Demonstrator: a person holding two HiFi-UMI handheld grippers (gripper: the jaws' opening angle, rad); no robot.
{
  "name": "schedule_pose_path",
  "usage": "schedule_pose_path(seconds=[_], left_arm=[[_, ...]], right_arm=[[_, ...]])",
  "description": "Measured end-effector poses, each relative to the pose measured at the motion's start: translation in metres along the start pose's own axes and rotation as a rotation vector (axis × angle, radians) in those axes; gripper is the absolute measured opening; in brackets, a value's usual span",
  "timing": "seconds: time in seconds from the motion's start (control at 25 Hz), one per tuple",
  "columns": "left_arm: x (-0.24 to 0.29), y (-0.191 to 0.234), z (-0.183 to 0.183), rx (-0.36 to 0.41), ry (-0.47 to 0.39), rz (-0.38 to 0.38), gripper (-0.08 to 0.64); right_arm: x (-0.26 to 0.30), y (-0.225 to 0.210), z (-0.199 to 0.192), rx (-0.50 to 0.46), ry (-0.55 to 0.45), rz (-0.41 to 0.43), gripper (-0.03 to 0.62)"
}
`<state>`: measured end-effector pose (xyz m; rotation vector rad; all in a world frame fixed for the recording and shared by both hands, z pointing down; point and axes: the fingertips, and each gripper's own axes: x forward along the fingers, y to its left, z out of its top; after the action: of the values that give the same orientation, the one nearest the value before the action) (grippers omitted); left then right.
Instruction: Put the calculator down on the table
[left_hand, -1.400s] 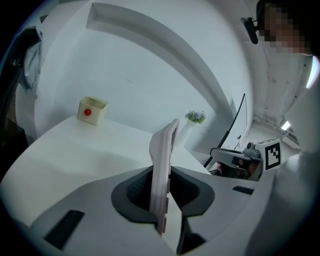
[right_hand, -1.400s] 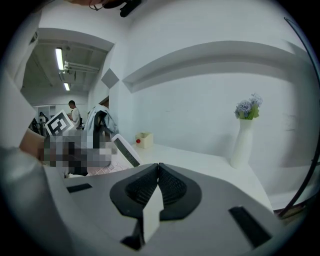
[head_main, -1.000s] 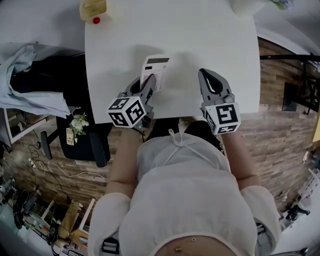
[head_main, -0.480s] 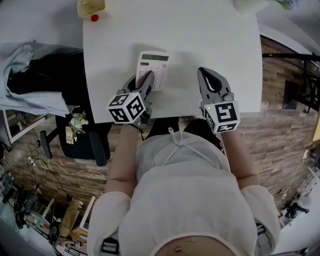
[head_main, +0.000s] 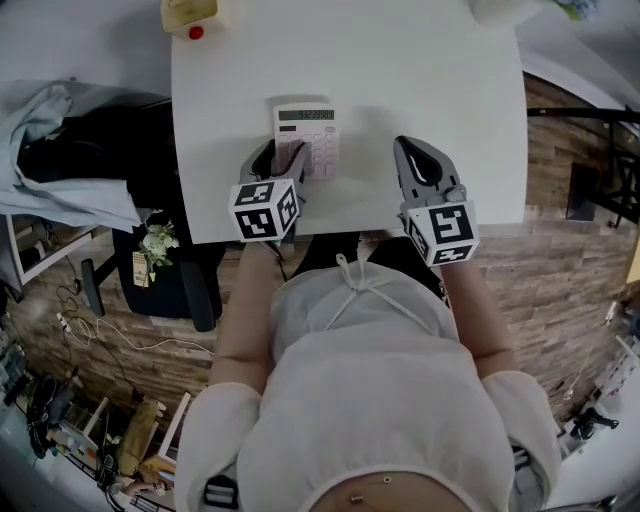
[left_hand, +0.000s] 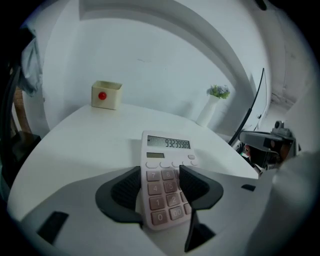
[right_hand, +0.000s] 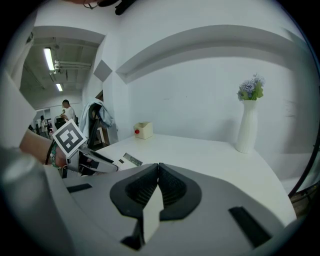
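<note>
The pink-and-white calculator (head_main: 309, 133) lies flat on the white table (head_main: 430, 80), display away from me. In the left gripper view the calculator (left_hand: 161, 187) shows digits on its screen, and its near end sits between the jaws. My left gripper (head_main: 278, 160) is opening; its dark pads (left_hand: 125, 189) stand either side of the keypad and do not press it. My right gripper (head_main: 402, 146) rests at the table's near edge, to the right of the calculator, shut with nothing in it. In its own view the right gripper (right_hand: 158, 169) has its pads together.
A yellow box with a red button (head_main: 190, 18) stands at the table's far left corner. A white vase with flowers (right_hand: 247, 125) stands at the far right. A black chair draped with clothes (head_main: 80, 160) is left of the table. Wooden floor lies below.
The calculator went from tilted up in the left gripper to lying flat on the table. The left gripper sank, rolled and spread its jaws. The right gripper stayed put.
</note>
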<state>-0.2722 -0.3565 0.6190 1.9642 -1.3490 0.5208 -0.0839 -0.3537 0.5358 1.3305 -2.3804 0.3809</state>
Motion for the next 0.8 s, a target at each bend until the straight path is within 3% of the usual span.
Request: schedule_pose_path(seconds=[0.32, 0.52, 0.8], left_arm=[[-0.018, 0.004, 0.007, 0.058, 0.001, 0.019, 0.252], [-0.048, -0.004, 0.049, 0.116, -0.110, 0.023, 0.235], [-0.105, -0.025, 0.115, 0.208, -0.313, 0.021, 0.075]], right_arm=[[-0.006, 0.007, 0.010, -0.012, -0.016, -0.005, 0.006], [-0.015, 0.008, 0.032, -0.018, -0.068, -0.009, 0.006], [-0.032, 0.008, 0.073, -0.039, -0.168, -0.016, 0.006]])
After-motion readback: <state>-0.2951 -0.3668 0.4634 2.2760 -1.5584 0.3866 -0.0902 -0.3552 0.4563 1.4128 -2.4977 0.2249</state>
